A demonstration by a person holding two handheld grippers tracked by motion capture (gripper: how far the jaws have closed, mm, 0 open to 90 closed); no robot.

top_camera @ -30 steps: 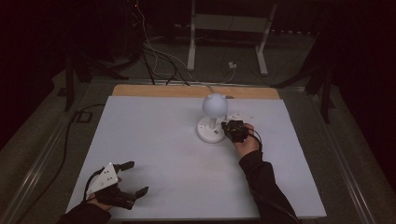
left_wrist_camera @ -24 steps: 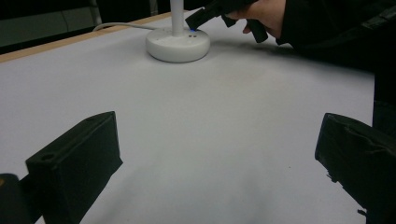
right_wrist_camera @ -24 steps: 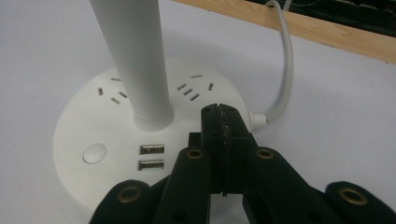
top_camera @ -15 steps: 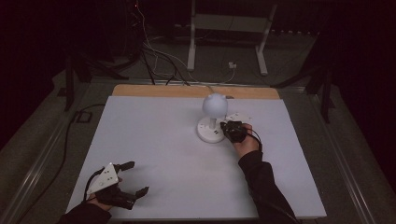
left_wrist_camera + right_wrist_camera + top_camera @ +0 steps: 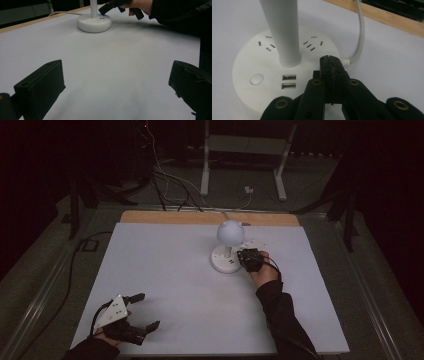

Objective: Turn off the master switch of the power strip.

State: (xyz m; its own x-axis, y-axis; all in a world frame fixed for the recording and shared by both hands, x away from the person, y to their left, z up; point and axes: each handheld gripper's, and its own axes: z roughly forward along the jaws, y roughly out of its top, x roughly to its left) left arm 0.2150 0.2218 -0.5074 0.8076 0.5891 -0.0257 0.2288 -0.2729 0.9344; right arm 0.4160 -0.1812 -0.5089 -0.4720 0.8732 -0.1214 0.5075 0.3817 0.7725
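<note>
A white lamp (image 5: 227, 247) stands on the white tabletop (image 5: 175, 270), toward its far edge and a little to the person's right of the middle. It has a round flat base (image 5: 262, 75), a straight white stem (image 5: 283, 30) rising from the base's centre, and a ball-shaped head (image 5: 229, 231) on top. The base carries socket slots behind the stem, two USB ports (image 5: 289, 82) in front of it, and a round button (image 5: 257, 78) beside those ports. A white cord (image 5: 359, 32) leaves the base and runs toward the wooden strip (image 5: 210, 218) along the tabletop's far edge.

The right tool (image 5: 331, 65) has its jaws pressed together with nothing between them; the tips sit over the base's rim, next to where the cord comes out. Whether they touch the base cannot be told.

The left tool (image 5: 144, 311) rests well away from the lamp, at the tabletop's near corner on the person's left, its jaws spread wide apart and empty
</note>
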